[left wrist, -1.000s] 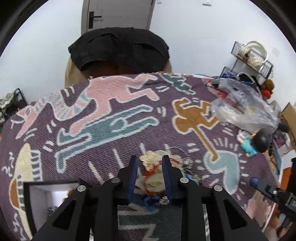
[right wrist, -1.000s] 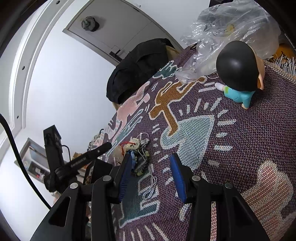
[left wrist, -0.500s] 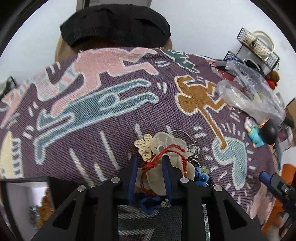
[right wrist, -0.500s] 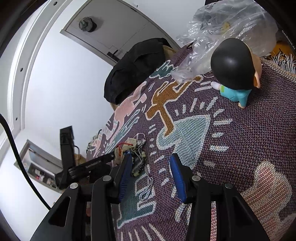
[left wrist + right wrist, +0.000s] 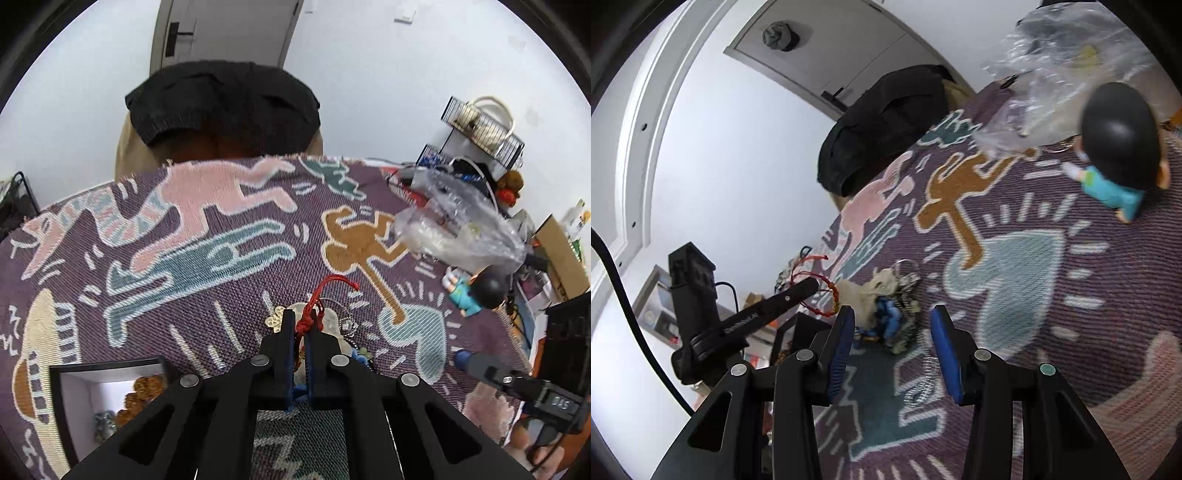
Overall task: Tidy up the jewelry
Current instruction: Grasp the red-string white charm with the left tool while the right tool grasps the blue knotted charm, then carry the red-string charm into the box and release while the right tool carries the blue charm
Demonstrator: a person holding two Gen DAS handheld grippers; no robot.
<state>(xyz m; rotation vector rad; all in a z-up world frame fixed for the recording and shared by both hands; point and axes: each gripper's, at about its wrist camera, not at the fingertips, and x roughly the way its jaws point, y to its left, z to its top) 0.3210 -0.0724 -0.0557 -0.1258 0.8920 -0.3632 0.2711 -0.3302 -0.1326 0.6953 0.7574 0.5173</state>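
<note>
Pinching the red cord bracelet [image 5: 309,320], our left gripper [image 5: 300,334] holds it above the jewelry pile [image 5: 334,328]; our right gripper [image 5: 892,350] hangs open. Nearby, the black box [image 5: 110,369] holds gold-brown pieces. Only our right view shows the bracelet's beaded loop; farther off lie a figurine [image 5: 476,291] and plastic bag [image 5: 458,229].

Purple woven cloth [image 5: 207,258] with cartoon figures covers surface. On it: jewelry pile [image 5: 890,306] near middle, black-rimmed white box [image 5: 96,391] front left, crumpled plastic bag [image 5: 458,229] and black-haired figurine [image 5: 476,291] right.
</note>
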